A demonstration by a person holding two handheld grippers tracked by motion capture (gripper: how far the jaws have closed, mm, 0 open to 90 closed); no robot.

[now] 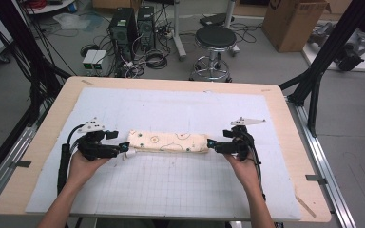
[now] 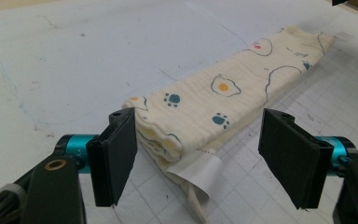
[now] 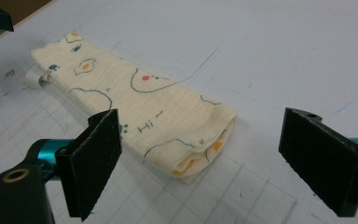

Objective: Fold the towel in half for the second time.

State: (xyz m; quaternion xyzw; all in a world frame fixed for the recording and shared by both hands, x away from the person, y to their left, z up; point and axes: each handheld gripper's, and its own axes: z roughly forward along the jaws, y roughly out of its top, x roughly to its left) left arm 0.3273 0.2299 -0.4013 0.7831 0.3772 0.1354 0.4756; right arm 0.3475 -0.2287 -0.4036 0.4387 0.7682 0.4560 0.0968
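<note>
A folded cloth [image 1: 167,141] lies flat near the middle of the surface [image 1: 38,137], its long side running left to right. It is cream, printed with fried eggs, paw prints and blue outlines, and folded into a long narrow strip of several layers. At its left end a white label [image 2: 196,170] curls out from under the layers, with a bit of cord beside it. The cloth rests on a white mat [image 1: 171,185]; the near half of the mat carries a printed grid, the far half is plain with faint pen lines. The mat covers most of the pale wooden surface, whose edge shows all round.

No container stands on the surface. On the floor behind it are a round black stool [image 1: 215,40], two computer towers [image 1: 133,26] amid loose cables, and a cardboard box [image 1: 292,21] at the far right. Black frame struts rise at both sides.

The left hand-held gripper [image 1: 123,148] sits at the cloth's left end. Its jaws stand wide apart, with the end of the cloth between them. One pad [image 2: 121,149] is right at the cloth's edge and the other is well clear, so nothing is clamped. The right hand-held gripper [image 1: 210,144] sits at the cloth's right end, jaws also wide open. In the right gripper view the folded end lies ahead between the jaws, touching neither. Each is held by a hand coming in from the near edge.
</note>
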